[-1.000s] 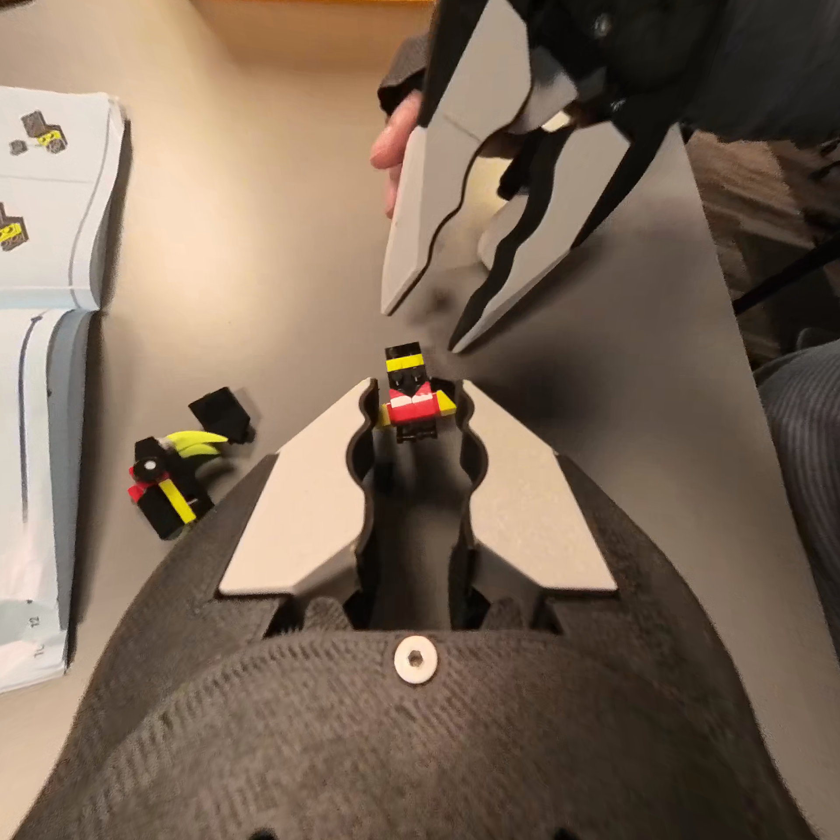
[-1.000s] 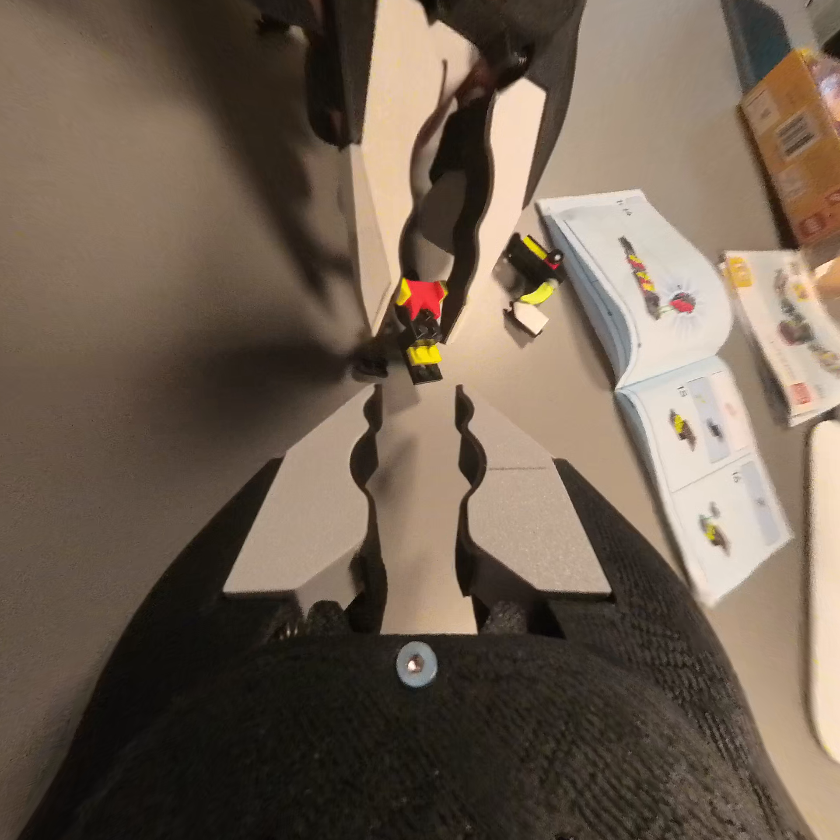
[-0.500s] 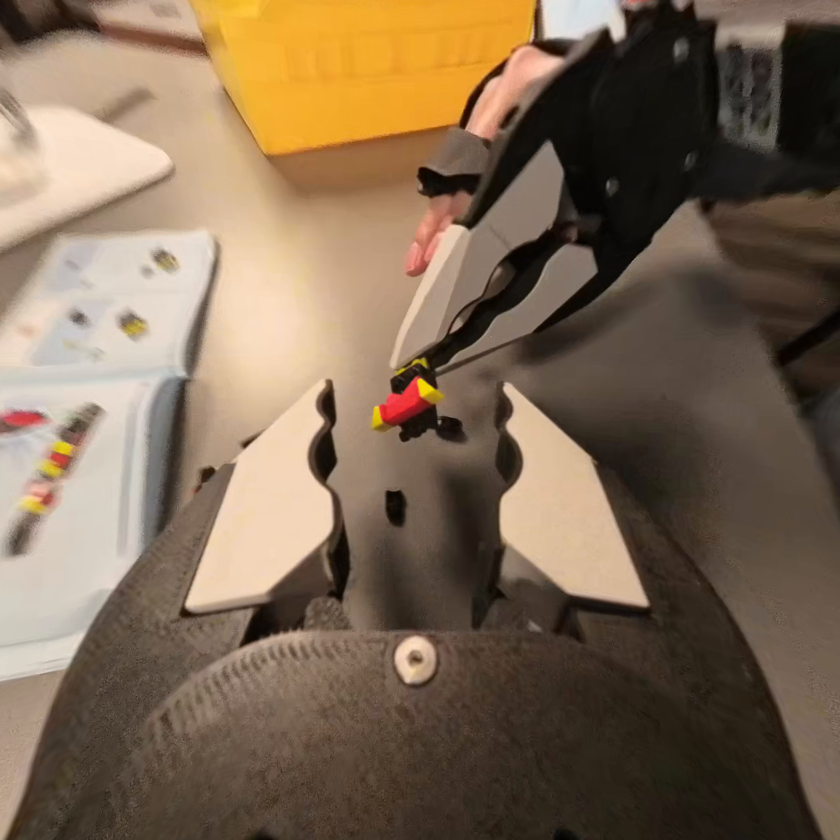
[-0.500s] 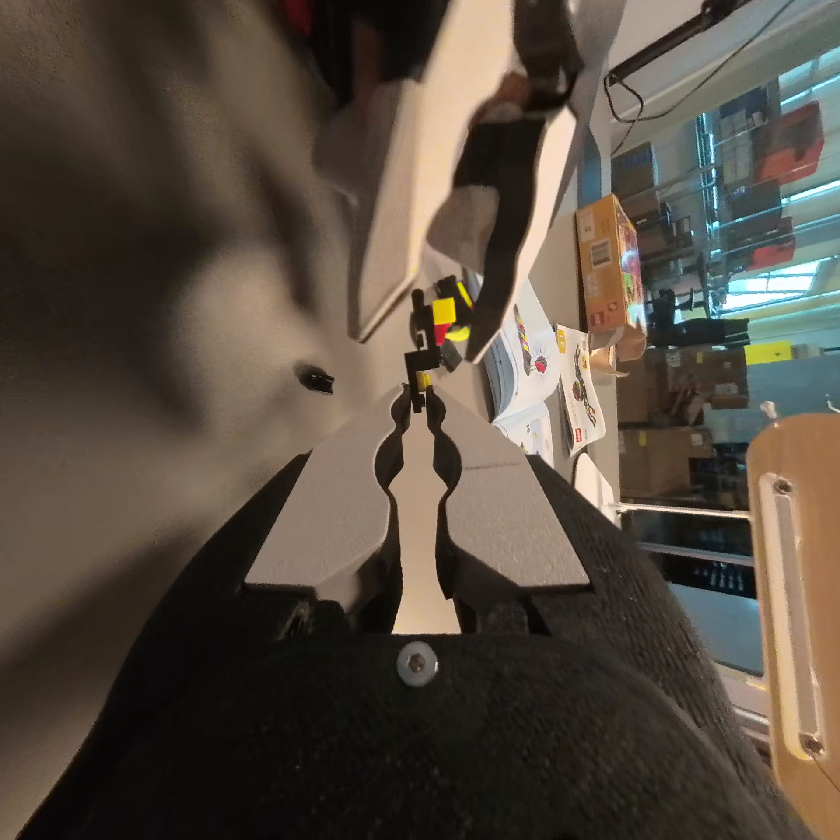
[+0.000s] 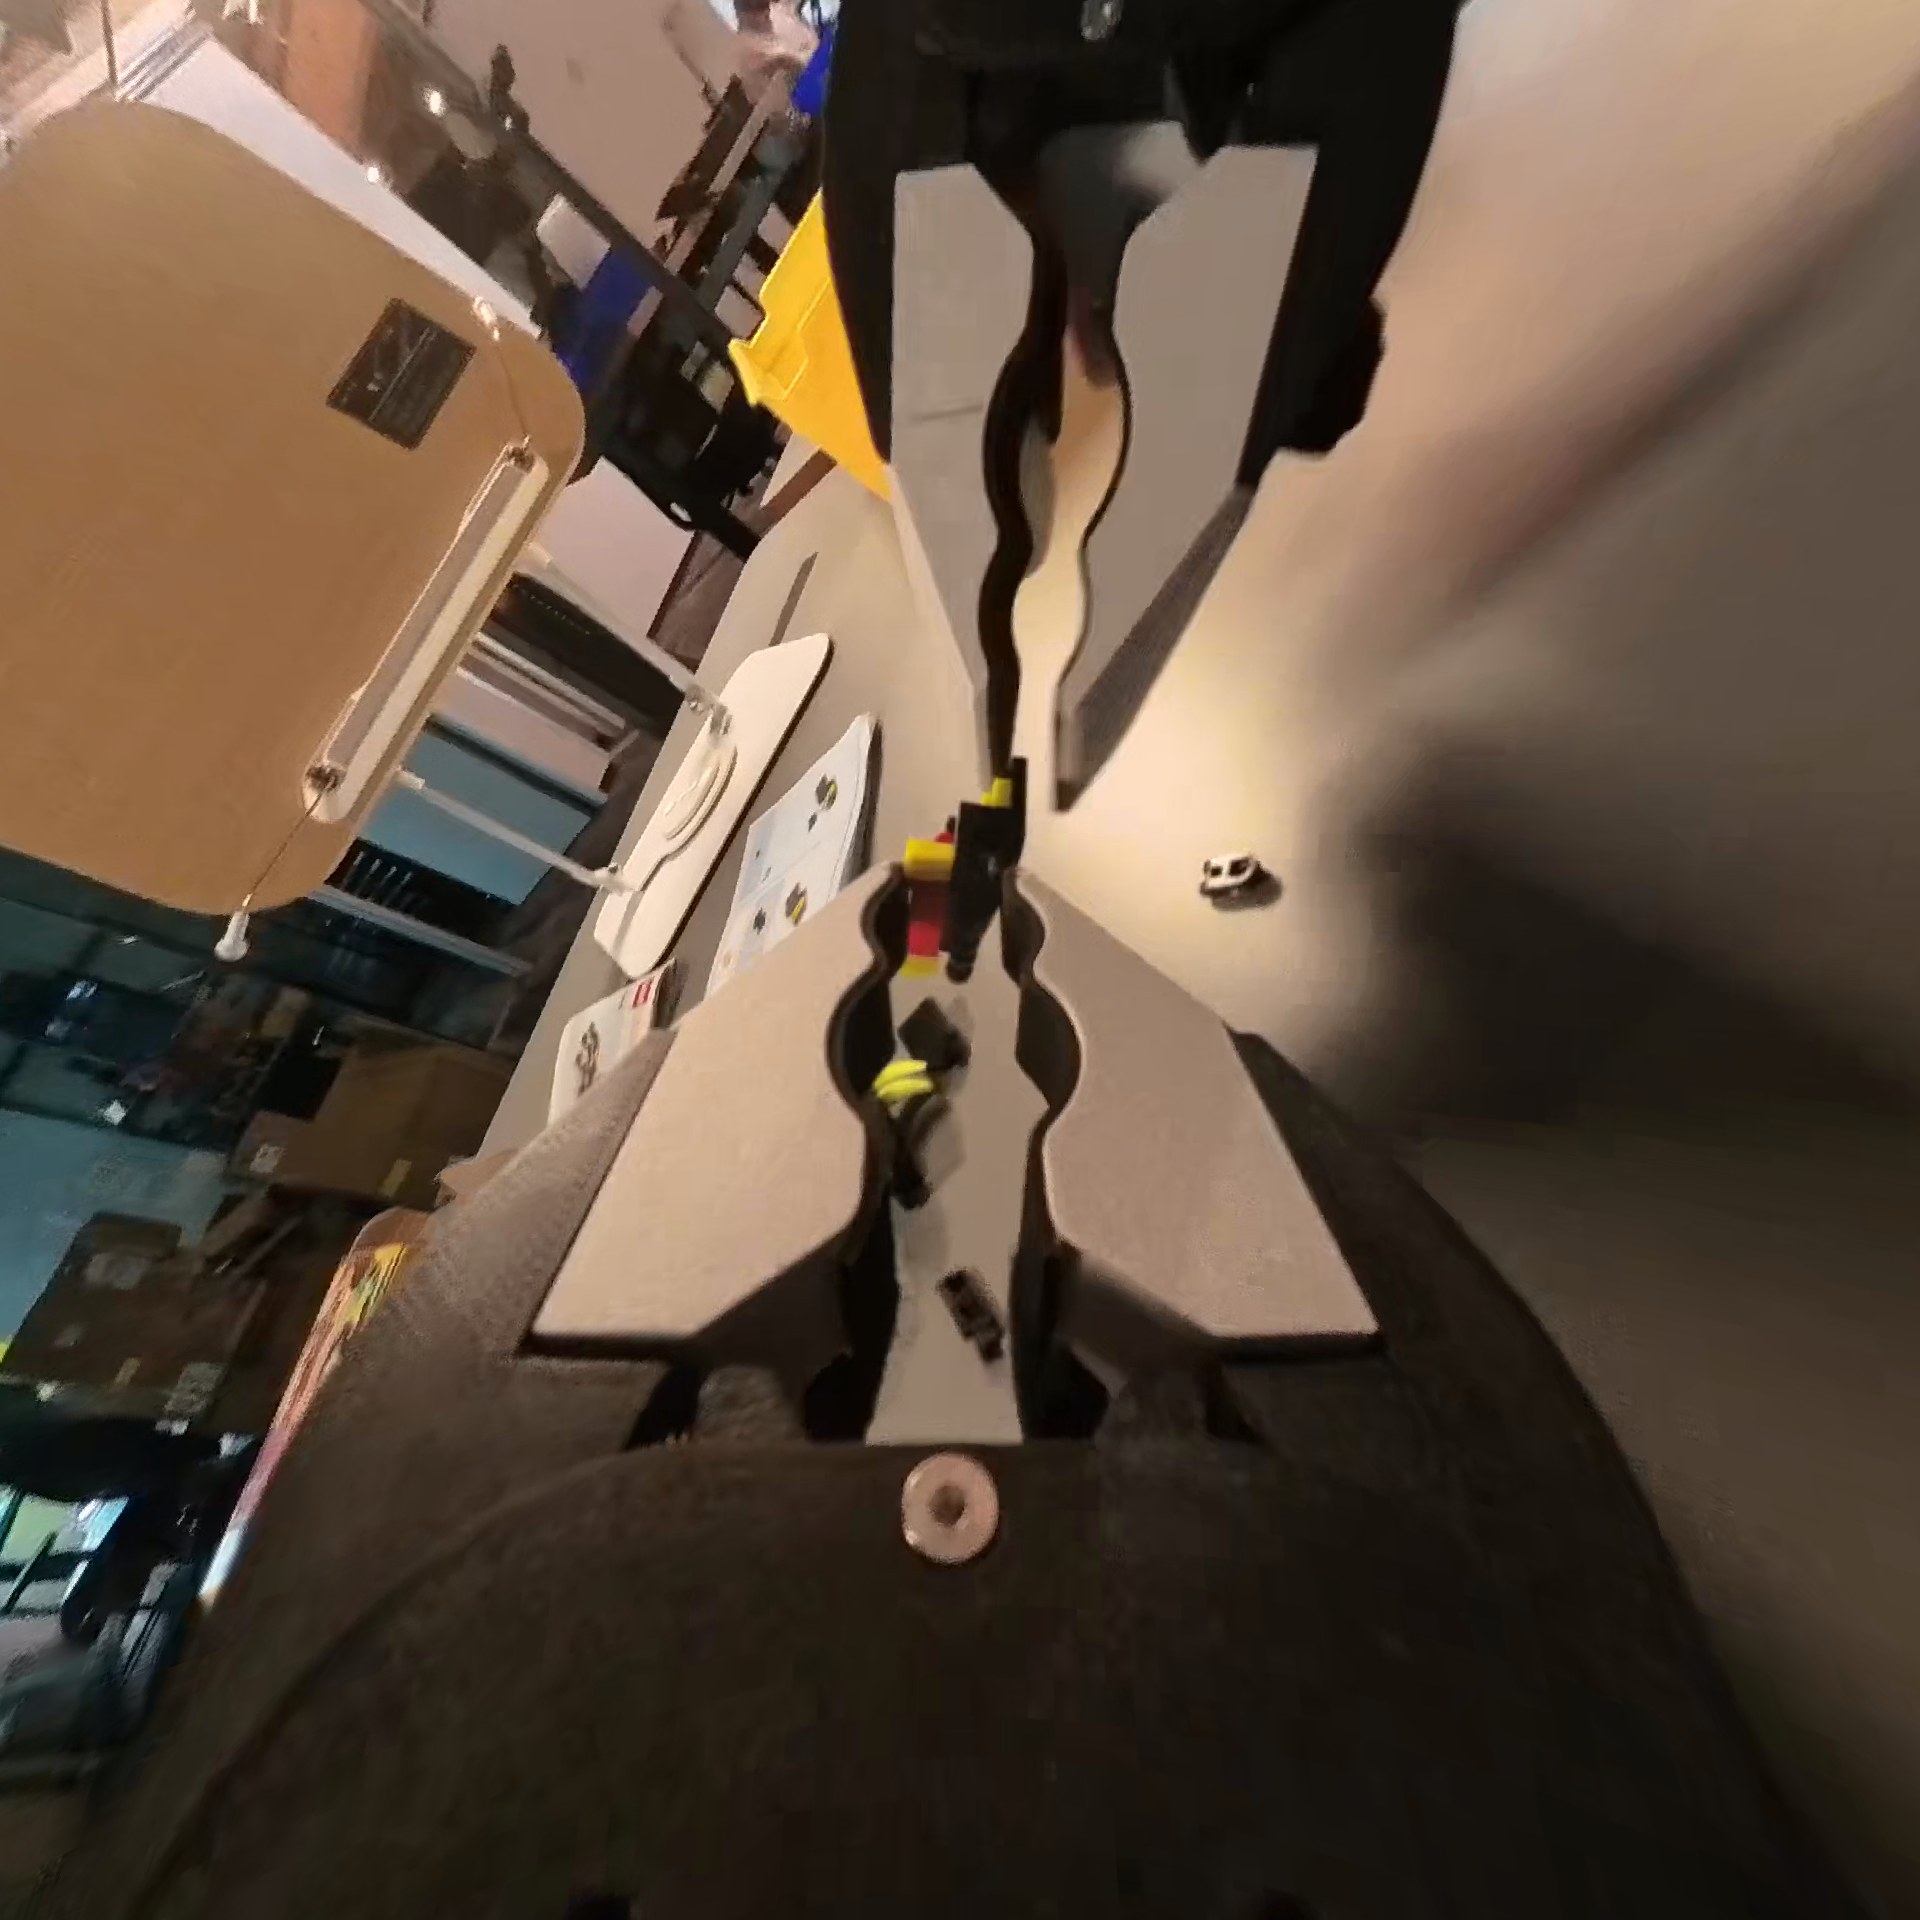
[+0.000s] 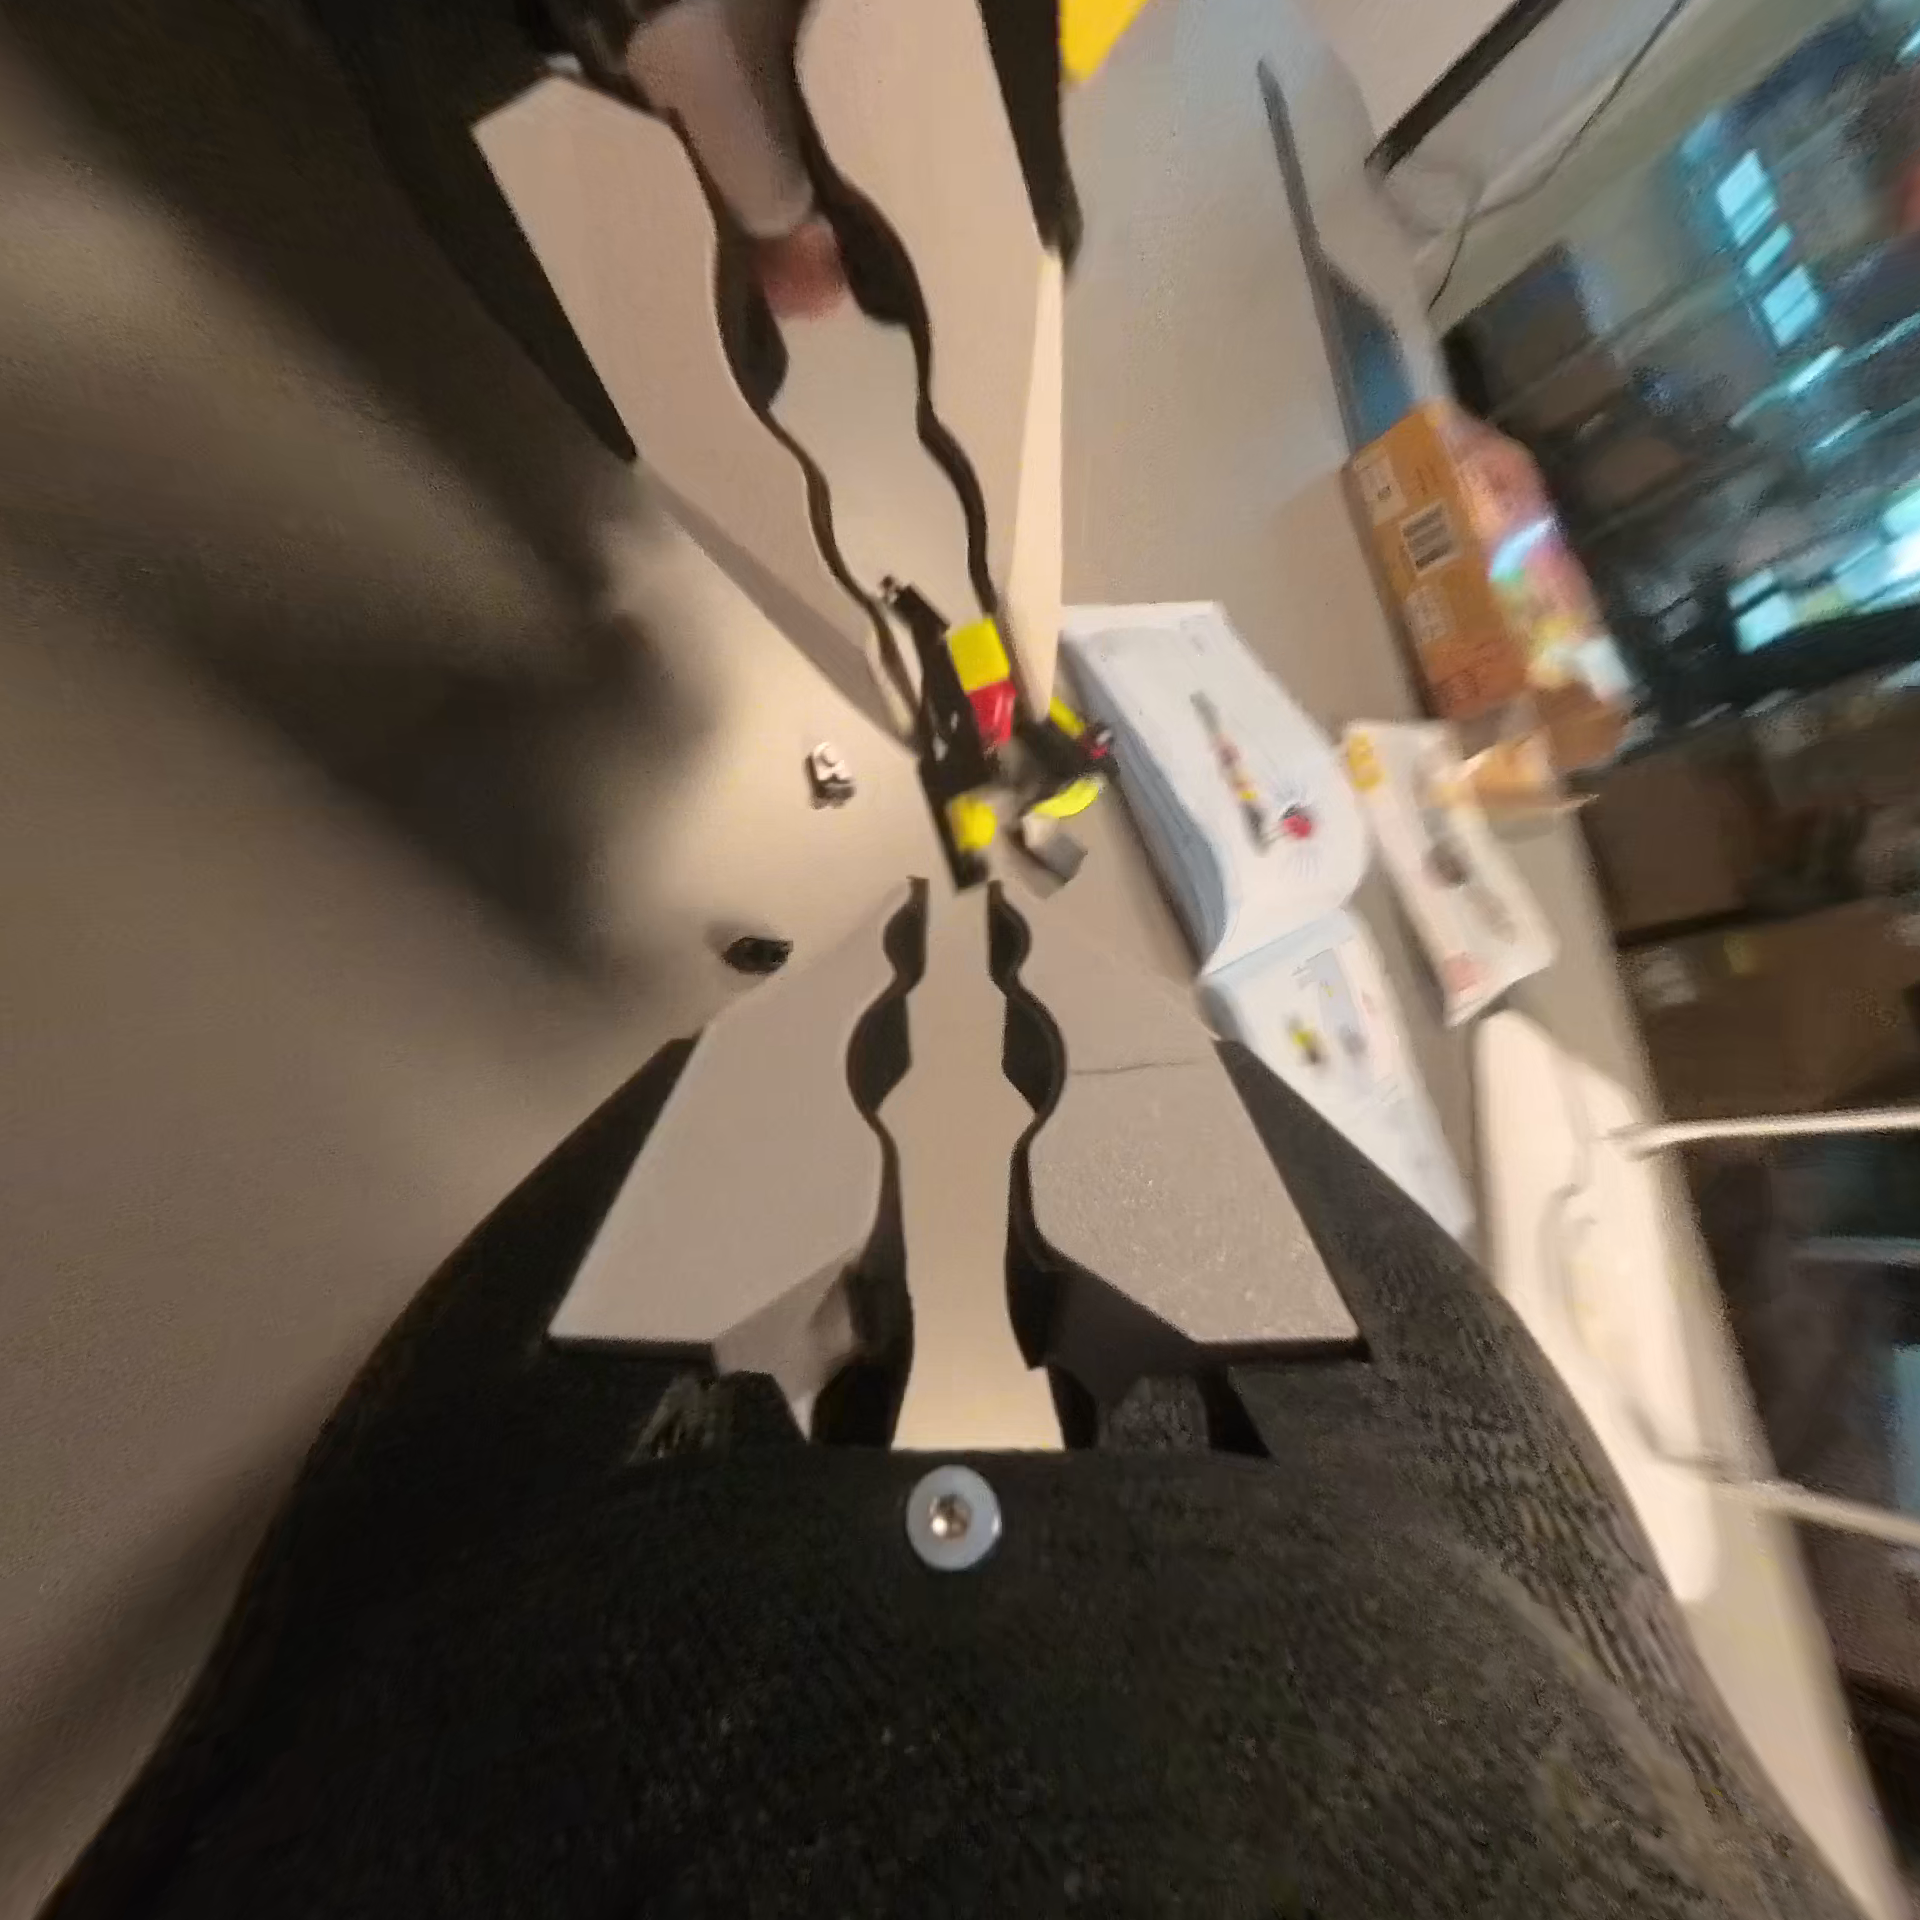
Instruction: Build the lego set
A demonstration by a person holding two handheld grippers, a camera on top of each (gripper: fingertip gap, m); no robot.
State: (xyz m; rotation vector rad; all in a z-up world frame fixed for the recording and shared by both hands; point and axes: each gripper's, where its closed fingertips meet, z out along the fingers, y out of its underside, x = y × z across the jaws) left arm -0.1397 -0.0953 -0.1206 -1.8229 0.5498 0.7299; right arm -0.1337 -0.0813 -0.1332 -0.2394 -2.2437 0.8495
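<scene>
A small black, red and yellow lego assembly (image 5: 951,894) is held above the grey table (image 5: 1299,727). My left gripper (image 5: 954,881) is shut on it at its fingertips. In the right wrist view the left gripper (image 6: 951,675) comes in from above, with the assembly (image 6: 971,717) in its tips. My right gripper (image 6: 953,886) is a little open, and the assembly's lower black end sits just at its tips. In the left wrist view the right gripper (image 5: 1034,784) points down onto the assembly's top. A second black and lime lego piece (image 5: 906,1091) lies on the table below.
A small black part (image 6: 758,951) and a small white part (image 6: 831,774) lie loose on the table. An open instruction booklet (image 6: 1247,790), a leaflet (image 6: 1455,914), a white board (image 5: 717,790), an orange box (image 6: 1455,561) and a yellow bin (image 5: 810,353) stand along one side. Both grippers' tips are close together, under 4 cm apart.
Half a second ago my right gripper was shut on the assembly and my left was open. Now my left has shut on it and my right has opened slightly. Both grippers have tilted.
</scene>
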